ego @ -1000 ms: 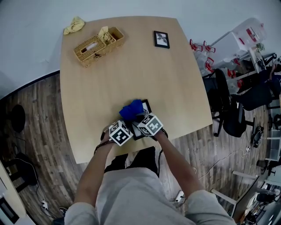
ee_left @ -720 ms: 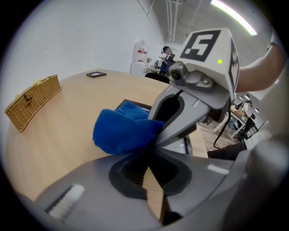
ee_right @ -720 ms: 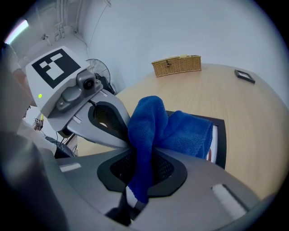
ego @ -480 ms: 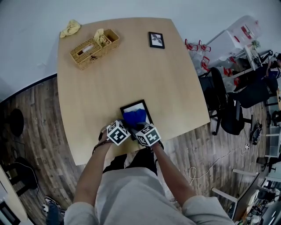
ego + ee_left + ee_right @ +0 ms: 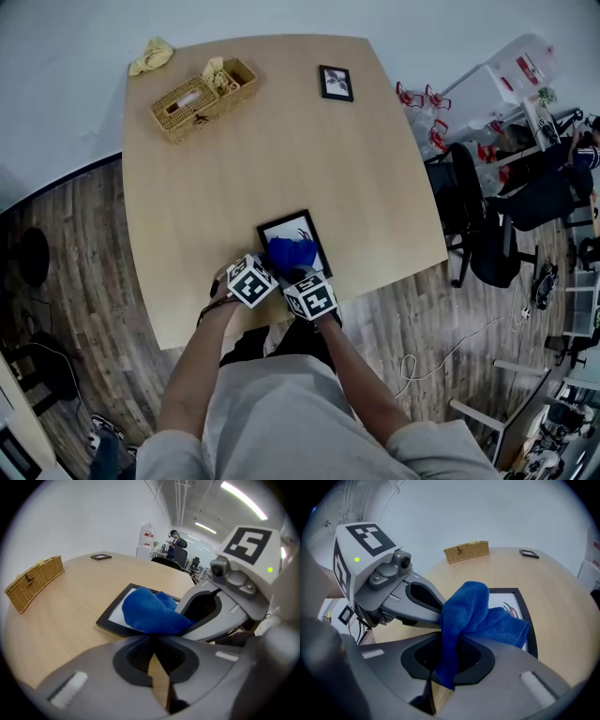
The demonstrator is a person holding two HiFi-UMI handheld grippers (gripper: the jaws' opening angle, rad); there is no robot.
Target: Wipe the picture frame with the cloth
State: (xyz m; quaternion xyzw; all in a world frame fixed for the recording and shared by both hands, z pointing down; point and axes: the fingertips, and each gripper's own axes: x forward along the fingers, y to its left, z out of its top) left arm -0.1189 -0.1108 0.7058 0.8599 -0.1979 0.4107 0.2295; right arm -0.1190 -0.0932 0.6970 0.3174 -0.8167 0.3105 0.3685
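Blue cloth (image 5: 292, 251) in right tongs (image 5: 449, 644), on picture frame (image 5: 279, 229)

The cloth (image 5: 292, 251) lay on the picture frame (image 5: 279, 229) at the desk's (image 5: 281, 159) near edge; a basket (image 5: 202, 98) sat far left.

**Clearance findings**

Bare table (image 5: 281, 150) lies open from the picture frame (image 5: 277, 230) to the wicker basket (image 5: 197, 97) and small frame (image 5: 336, 82) at the far side. My left gripper (image 5: 152, 644) and right gripper (image 5: 450, 651) crowd each other at the near edge.
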